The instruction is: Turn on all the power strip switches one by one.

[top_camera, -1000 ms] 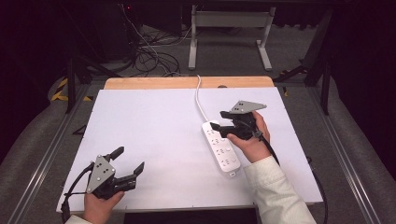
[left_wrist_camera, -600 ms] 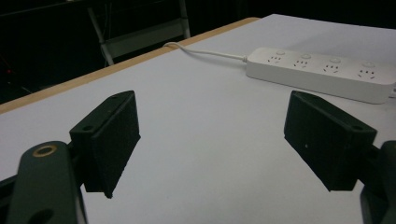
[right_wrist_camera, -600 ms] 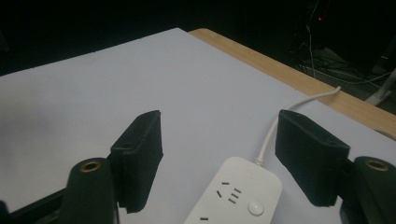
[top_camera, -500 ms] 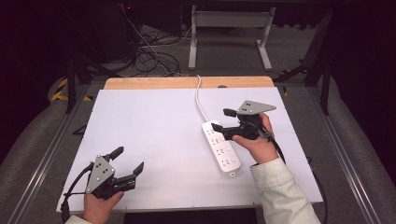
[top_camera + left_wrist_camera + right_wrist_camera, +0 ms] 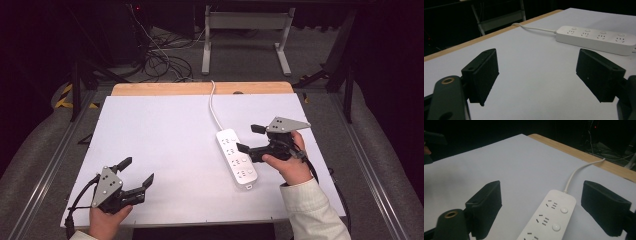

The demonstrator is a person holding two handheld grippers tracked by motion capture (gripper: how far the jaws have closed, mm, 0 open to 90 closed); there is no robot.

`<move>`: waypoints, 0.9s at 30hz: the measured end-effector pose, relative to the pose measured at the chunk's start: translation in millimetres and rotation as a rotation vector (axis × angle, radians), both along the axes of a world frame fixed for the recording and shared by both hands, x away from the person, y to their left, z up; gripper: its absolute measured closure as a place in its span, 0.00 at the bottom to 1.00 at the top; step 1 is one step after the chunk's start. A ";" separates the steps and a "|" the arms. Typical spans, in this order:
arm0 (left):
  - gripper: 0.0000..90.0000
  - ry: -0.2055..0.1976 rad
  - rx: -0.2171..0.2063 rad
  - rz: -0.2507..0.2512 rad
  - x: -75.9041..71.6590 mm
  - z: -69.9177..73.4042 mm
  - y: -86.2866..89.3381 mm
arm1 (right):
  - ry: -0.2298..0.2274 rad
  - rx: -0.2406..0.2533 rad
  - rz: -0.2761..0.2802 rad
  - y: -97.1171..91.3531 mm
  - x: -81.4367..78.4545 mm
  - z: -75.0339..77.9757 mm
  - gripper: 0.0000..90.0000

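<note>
Left gripper (image 5: pixel 137 173) sits unmoved near the table's (image 5: pixel 165 125) front-left corner, jaws apart and empty, while we see the right gripper (image 5: pixel 250 138), jaws apart, has drawn back rightward off the power strip (image 5: pixel 236 158), now lying free at centre-right.

Power strip (image 5: pixel 236 158) lies on table (image 5: pixel 160 130), right of centre.

right gripper (image 5: pixel 248 138) drawn rightward off power strip (image 5: pixel 236 158) (jaws apart)
</note>
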State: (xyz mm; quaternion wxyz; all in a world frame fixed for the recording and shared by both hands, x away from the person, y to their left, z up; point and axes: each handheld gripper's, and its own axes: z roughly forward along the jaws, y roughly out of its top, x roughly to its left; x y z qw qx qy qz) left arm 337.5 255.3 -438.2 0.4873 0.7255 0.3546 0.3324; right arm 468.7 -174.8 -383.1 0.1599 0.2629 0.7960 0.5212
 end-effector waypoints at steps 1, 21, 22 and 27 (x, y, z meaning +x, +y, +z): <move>0.21 0.002 -0.005 0.000 -0.1 -0.1 -0.2 | -0.003 -0.002 0.005 -2.7 -2.0 -0.9 0.18; 0.20 -0.001 -0.023 -0.005 -0.5 0.3 2.1 | -0.017 0.003 -0.007 -60.4 -35.7 -52.9 0.11; 0.20 0.000 -0.022 -0.006 -0.4 0.2 2.5 | -0.012 0.005 -0.007 -61.9 -36.9 -56.3 0.10; 0.20 0.006 -0.010 -0.007 0.2 -1.0 4.5 | 0.014 -0.013 -0.023 -68.5 -42.0 -71.7 0.09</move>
